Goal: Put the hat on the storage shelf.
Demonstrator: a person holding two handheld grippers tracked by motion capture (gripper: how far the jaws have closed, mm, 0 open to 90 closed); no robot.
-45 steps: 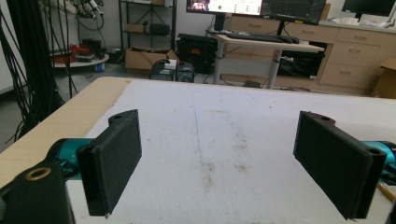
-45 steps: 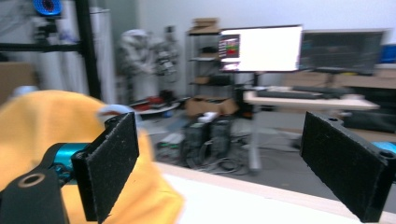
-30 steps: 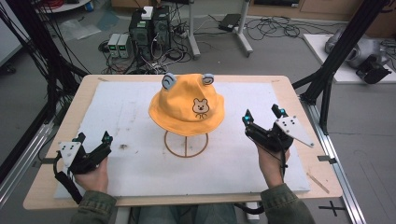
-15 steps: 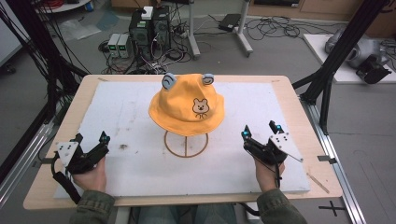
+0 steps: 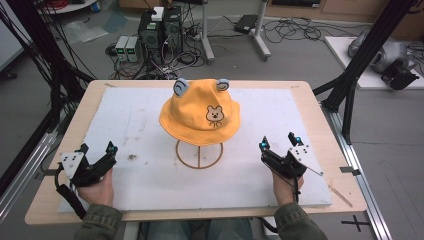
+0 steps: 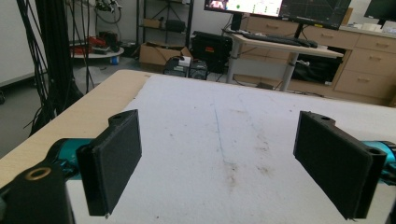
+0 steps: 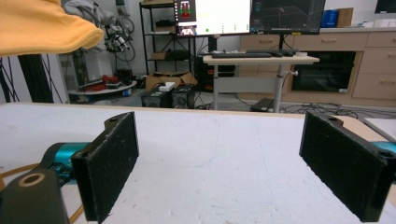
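Orange fabric bucket hat (image 5: 200, 116) with two grey ears and a small bear face was seen perched on a thin wire ring stand (image 5: 199, 153), at the middle of the white foam sheet (image 5: 150, 115) covering the wooden tabletop (image 5: 310, 92). Hat was touched by neither hand-held gripper.

Left hand-held gripper (image 5: 96, 148) was held low over the near-left corner of the sheet, well apart from the hat, its jaws spread wide with nothing between them; in the left gripper view (image 6: 219, 172) bare stained foam was seen between the black pads.

Right hand-held gripper (image 5: 278, 141) was held near the sheet's near-right part, right of the stand, jaws likewise wide apart and empty. In the right gripper view (image 7: 219, 168) the hat brim (image 7: 46, 28) was seen at upper left.
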